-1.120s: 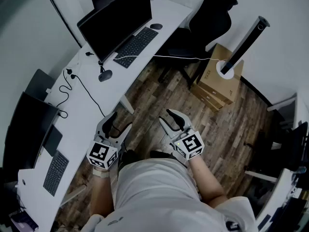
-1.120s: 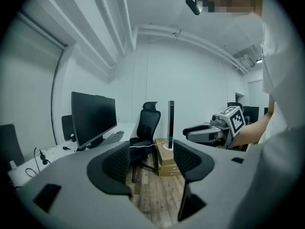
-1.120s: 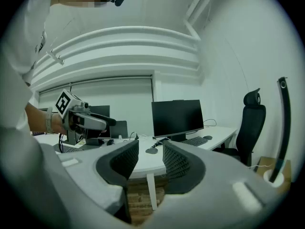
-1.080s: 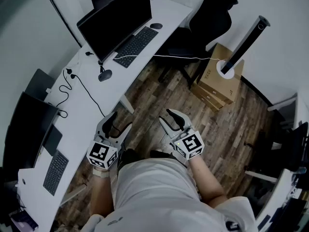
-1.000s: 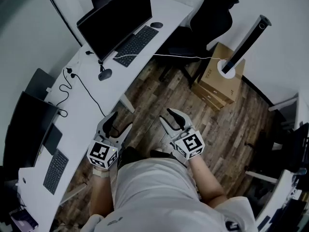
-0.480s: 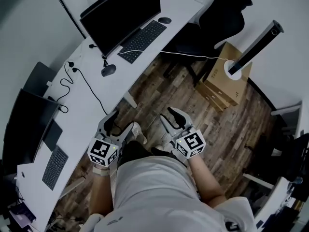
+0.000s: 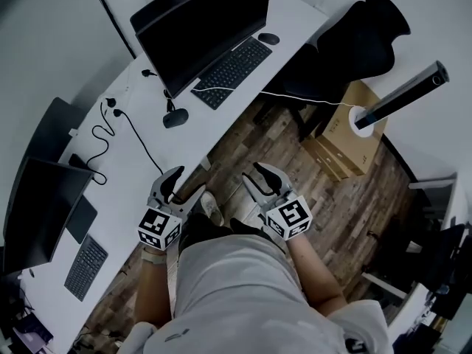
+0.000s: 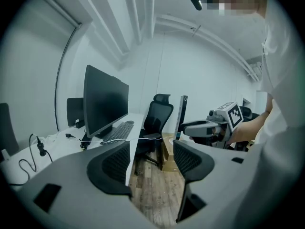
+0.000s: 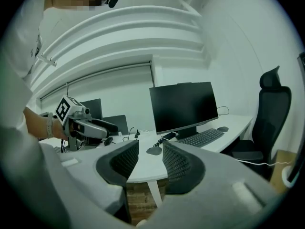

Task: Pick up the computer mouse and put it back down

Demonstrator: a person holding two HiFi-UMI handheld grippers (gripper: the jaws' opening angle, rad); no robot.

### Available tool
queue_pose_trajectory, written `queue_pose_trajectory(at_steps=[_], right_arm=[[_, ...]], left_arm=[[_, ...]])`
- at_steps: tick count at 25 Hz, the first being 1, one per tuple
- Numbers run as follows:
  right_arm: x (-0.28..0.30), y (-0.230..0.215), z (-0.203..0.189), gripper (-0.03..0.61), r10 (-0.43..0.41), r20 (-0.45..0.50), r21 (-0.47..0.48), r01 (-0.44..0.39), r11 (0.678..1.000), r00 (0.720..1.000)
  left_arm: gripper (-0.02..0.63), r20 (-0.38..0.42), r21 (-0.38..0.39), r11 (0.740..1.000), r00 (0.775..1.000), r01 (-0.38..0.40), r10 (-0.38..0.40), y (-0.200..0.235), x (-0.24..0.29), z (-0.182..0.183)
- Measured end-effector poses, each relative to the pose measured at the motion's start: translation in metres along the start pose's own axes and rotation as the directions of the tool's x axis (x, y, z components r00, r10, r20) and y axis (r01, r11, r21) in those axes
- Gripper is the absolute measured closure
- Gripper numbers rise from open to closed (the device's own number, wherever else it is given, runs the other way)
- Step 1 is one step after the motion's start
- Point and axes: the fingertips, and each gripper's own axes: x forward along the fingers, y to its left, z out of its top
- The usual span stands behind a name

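A person is standing on a wooden floor (image 7: 295, 142) next to a long white desk (image 7: 151, 142). The person is holding the left gripper (image 7: 184, 186) and the right gripper (image 7: 259, 179) out in front, low down and over the floor, not over the desk. The left gripper is hanging just beside the desk edge. The right gripper is hanging a little way off to the side of it.

Both grippers are gaping open. In the left gripper view the two jaws are standing wide apart, with only floor showing between them. In the right gripper view the jaws are standing apart with a smaller gap, and nothing is sitting in it.

The computer mouse (image 7: 268, 39) is lying on the desk at the far end, just beside the end of a black keyboard (image 7: 232, 72). It is far from both grippers, and nothing is touching it. A big black monitor (image 7: 214, 21) is standing behind the keyboard. A small dark rounded thing (image 7: 175, 118) is lying on the desk closer to the person, near a black cable (image 7: 140, 142). A black chair (image 7: 361, 39) is sitting past the desk, near a brown box (image 7: 346, 135)
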Motion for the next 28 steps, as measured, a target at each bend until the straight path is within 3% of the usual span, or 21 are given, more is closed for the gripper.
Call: queue_pose_trajectory(at_steps=[8,17,28], right_arm=[[0.084,-0.003,0.017,0.423,0.025,-0.055,-0.031,-0.027,0.999,0.998],[0.145,0.01,0.013,0.423,0.05,-0.129,-0.073,-0.06,0.995,0.99],[0.171,-0.009,-0.001,0.423,0.043,-0.186,-0.058,-0.055,0.997,0.982]], left_arm=[[0.347,0.001,-0.044,0.999,1.0,-0.001,0.001,0.077,0.007,0.008],[0.348,-0.046,-0.106,0.994,0.998,0.026,-0.031,0.131,0.014,-0.018],[0.344,-0.181,-0.088,0.996,0.983,0.014,-0.03,0.168,0.046,-0.053]])
